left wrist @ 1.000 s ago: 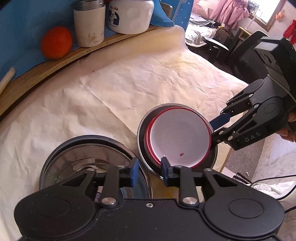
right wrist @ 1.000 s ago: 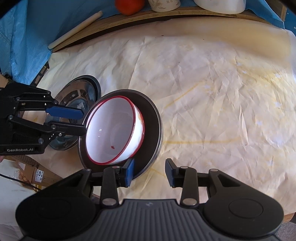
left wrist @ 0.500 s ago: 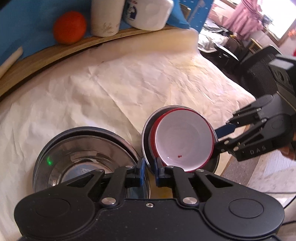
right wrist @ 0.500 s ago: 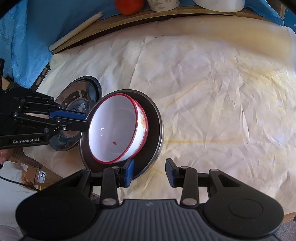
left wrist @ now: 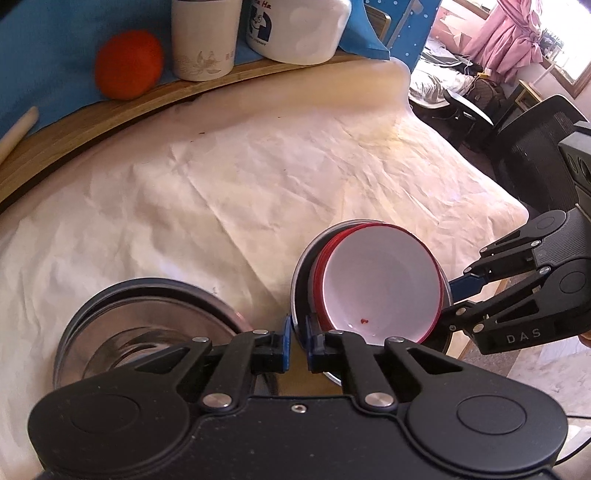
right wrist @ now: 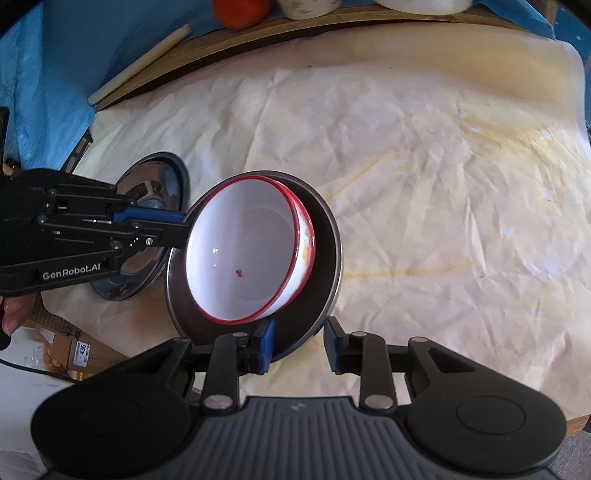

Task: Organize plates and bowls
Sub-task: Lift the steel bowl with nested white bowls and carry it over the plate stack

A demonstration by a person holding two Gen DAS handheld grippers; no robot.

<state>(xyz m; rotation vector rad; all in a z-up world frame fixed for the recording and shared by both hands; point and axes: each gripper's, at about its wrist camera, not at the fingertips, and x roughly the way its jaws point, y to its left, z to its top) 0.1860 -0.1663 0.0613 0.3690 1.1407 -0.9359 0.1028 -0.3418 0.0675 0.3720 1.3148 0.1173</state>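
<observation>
A white bowl with a red rim point(right wrist: 251, 254) is seen tilted inside a dark metal pan point(right wrist: 321, 236), which lies at the front edge of the table point(right wrist: 424, 155), on its crumpled cream paper cover. The left gripper point(left wrist: 298, 341) is closed to a narrow gap on the pan rim at the left side. The right gripper point(right wrist: 298, 341) is held wide open, with one finger point(right wrist: 266, 341) beside the near pan rim; nothing is gripped by it. A steel lidded pot point(left wrist: 147, 314) is placed just beside the pan, toward the left front corner. Along the back edge, on a wooden board point(left wrist: 110, 114), an orange fruit point(left wrist: 128, 64), a white cup point(left wrist: 205, 37), a white container point(left wrist: 299, 27) and a pale stick point(right wrist: 142, 62) are found.
</observation>
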